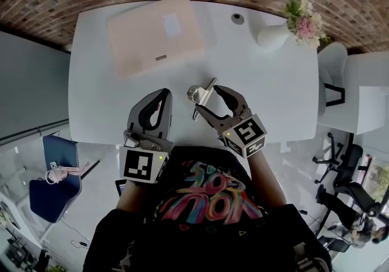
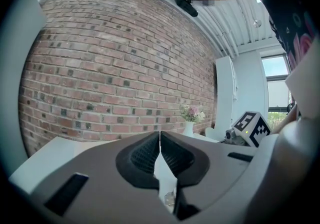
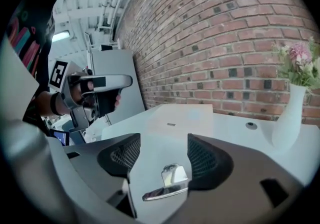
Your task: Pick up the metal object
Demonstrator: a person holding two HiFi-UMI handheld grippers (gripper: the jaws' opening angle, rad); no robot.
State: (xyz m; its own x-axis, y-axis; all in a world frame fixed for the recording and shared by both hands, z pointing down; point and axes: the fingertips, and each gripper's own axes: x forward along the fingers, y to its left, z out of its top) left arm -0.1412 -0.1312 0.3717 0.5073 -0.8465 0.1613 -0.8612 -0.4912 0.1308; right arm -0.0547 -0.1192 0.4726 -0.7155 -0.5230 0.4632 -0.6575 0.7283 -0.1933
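Metal object (image 3: 170,174): lay on the white tabletop (image 1: 261,82), not lifted.
Right hand-held gripper (image 3: 164,155): jaws spread, one on either side of the object, not pinching it.
Left hand-held gripper (image 2: 160,144): jaws pressed together, empty.
Progress: approach looked done; grip and lift remained.

The metal object (image 1: 200,95) lies on the table (image 1: 273,95), between the jaws of your right tool (image 1: 206,98). Your left tool (image 1: 165,93) is just beside it on the left. Ahead-left of the right tool lies a flat box (image 1: 155,34); ahead-right stands a vase (image 1: 273,35).
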